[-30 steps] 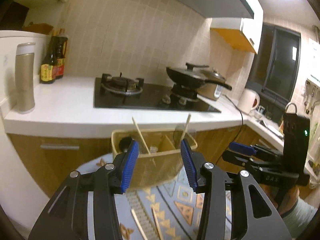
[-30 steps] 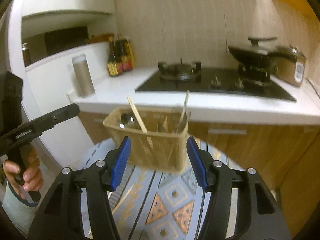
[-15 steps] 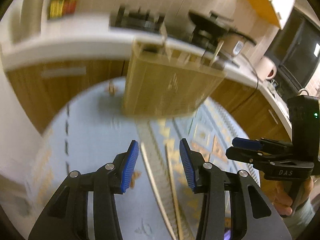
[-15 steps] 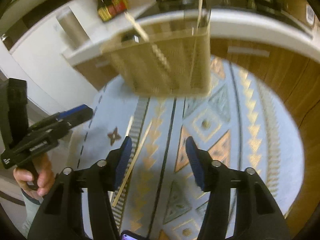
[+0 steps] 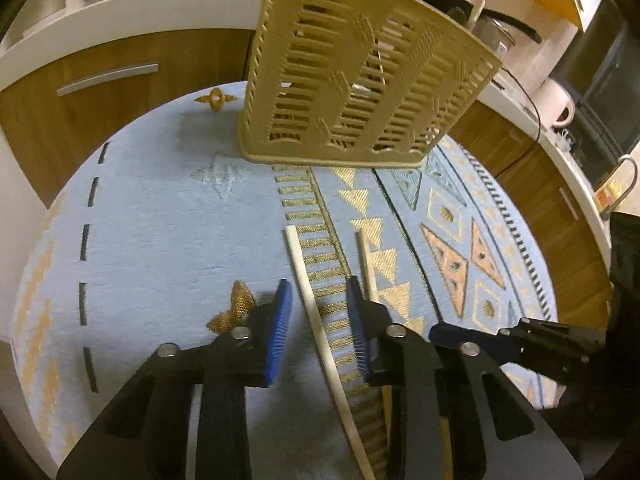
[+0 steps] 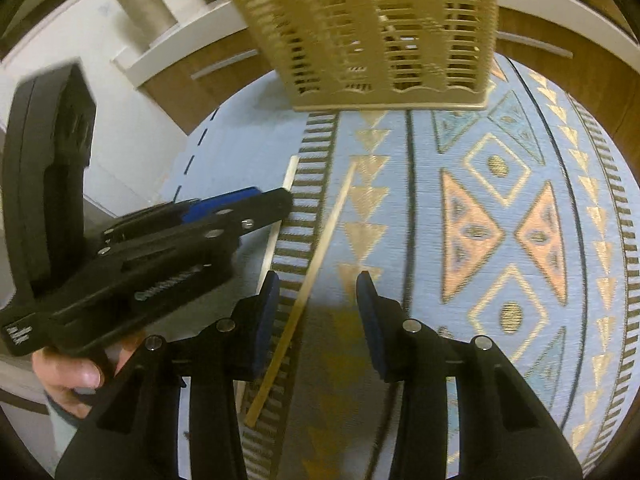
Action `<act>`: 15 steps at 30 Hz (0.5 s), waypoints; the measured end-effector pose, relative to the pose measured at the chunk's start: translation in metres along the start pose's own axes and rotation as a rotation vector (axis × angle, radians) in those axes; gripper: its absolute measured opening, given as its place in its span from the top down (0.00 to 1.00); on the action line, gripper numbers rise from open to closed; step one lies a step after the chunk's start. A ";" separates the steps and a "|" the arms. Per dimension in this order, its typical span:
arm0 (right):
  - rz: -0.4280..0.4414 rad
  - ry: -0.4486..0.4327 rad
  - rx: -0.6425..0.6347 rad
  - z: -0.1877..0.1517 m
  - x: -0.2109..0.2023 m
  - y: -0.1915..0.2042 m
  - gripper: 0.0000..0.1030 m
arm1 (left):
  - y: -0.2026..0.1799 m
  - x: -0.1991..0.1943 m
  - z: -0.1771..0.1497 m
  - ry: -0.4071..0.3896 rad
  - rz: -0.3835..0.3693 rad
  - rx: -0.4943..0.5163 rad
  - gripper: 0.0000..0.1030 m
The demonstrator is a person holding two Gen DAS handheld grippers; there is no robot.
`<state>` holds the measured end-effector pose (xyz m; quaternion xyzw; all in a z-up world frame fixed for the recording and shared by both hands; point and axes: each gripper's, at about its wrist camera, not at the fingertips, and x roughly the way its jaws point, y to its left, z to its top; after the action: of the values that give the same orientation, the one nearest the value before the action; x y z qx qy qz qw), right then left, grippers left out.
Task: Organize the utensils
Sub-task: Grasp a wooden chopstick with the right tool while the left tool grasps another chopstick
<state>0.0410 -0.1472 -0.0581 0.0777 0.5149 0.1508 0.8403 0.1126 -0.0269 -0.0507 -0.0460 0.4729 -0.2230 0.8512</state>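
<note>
Patterned tablecloth (image 5: 160, 220): both grippers, left (image 5: 318, 322) and right (image 6: 316, 312), are held unclenched astride separate chopsticks (image 5: 320, 320) (image 6: 308, 292), apparently for pickup into the basket (image 5: 360, 80).

Kitchen interior, warm dim light. Round table under pale blue cloth (image 5: 152, 216) with gold and pink geometric trim. Brown wood cabinets (image 5: 120, 76) with metal bar handles, white counter (image 5: 132, 8) above. Dark window (image 5: 612, 92) at right.

Left gripper (image 5: 318, 320) spread wide over a pale chopstick (image 5: 320, 320) lying on the patterned blue cloth (image 5: 160, 220) (second chopstick (image 5: 367, 258) just right). Slotted beige basket (image 5: 360, 72) standing beyond, far side.
</note>
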 end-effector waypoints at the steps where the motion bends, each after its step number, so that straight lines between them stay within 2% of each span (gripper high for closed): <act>1: -0.013 -0.007 -0.010 -0.002 0.004 0.005 0.64 | 0.000 0.002 -0.001 0.005 0.001 0.004 0.80; 5: -0.079 -0.036 -0.063 -0.008 0.017 0.019 0.67 | 0.005 0.003 -0.003 -0.004 -0.020 0.005 0.80; 9: -0.216 -0.098 -0.183 -0.025 0.022 0.042 0.78 | 0.006 0.003 -0.004 -0.010 -0.031 0.010 0.80; 11: -0.236 -0.110 -0.233 -0.032 0.022 0.048 0.84 | 0.006 0.003 -0.006 -0.014 -0.028 0.019 0.80; 12: -0.238 -0.108 -0.250 -0.034 0.022 0.051 0.91 | 0.006 0.002 -0.006 -0.014 -0.023 0.024 0.80; 15: -0.234 -0.095 -0.285 -0.039 0.020 0.052 0.96 | 0.001 0.003 -0.005 -0.009 -0.001 0.046 0.80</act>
<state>0.0058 -0.0927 -0.0781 -0.0956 0.4535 0.1196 0.8780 0.1098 -0.0265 -0.0561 -0.0277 0.4640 -0.2340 0.8539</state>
